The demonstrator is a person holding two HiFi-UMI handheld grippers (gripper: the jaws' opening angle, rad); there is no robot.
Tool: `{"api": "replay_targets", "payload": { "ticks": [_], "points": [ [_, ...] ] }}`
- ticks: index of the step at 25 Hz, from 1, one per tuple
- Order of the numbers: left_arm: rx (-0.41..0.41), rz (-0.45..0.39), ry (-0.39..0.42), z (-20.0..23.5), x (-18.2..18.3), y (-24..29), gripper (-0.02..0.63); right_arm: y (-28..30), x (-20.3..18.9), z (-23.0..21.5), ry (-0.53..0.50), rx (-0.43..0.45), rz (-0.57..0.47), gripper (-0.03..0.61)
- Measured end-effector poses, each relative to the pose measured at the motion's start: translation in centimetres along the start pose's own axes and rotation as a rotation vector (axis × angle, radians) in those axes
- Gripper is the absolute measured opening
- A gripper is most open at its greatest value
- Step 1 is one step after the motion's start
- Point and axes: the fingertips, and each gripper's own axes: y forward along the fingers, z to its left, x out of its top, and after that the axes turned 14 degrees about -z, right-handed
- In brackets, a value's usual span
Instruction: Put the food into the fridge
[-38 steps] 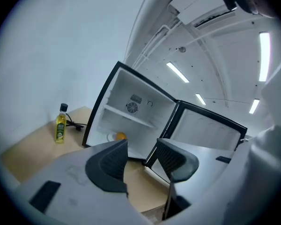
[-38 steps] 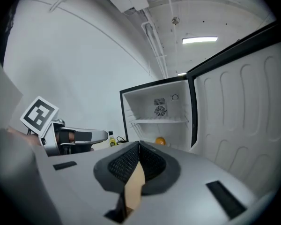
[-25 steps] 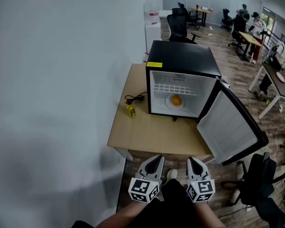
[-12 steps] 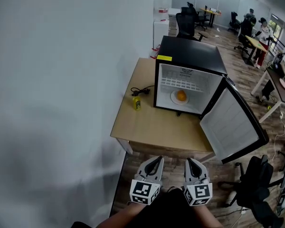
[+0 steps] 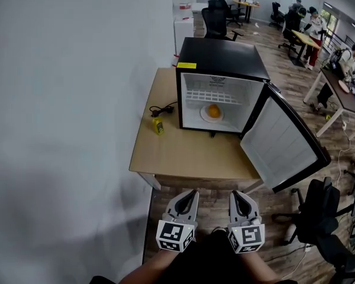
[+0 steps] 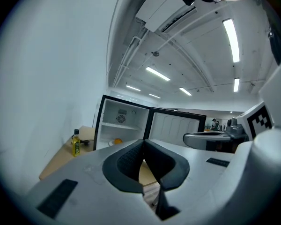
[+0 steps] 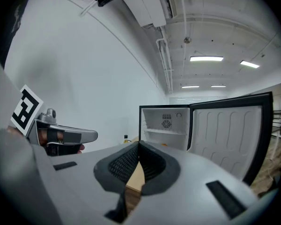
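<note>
Nearest, the left gripper (image 5: 191,194) and right gripper (image 5: 237,194) are both clenched on nothing, side by side and short of the surface's (image 5: 183,155) near edge. Farther in, the door (image 5: 282,147) stands swung out to the right, so the right gripper is the nearer one, and I judge closing it the likely next move. Farthest, the orange (image 5: 213,110) already sits on a plate (image 5: 204,116) inside the fridge (image 5: 222,58), straight ahead of both grippers.

Wooden table (image 5: 189,158), open black mini fridge (image 5: 222,58), small yellow bottle (image 5: 158,125), black cable (image 5: 161,108) beside it
</note>
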Motion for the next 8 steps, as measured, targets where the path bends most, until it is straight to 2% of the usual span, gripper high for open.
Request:
{"api": "replay_targets", "payload": {
  "ticks": [4, 8],
  "points": [
    [-0.017, 0.013, -0.069, 0.5, -0.7, 0.3, 0.015, 0.5, -0.1, 0.1, -0.008, -0.022, 0.011, 0.060],
    [-0.018, 0.030, -0.048, 1.4, -0.8, -0.1, 0.015, 1.0, -0.1, 1.2, -0.003, -0.027, 0.012, 0.060]
  ]
}}
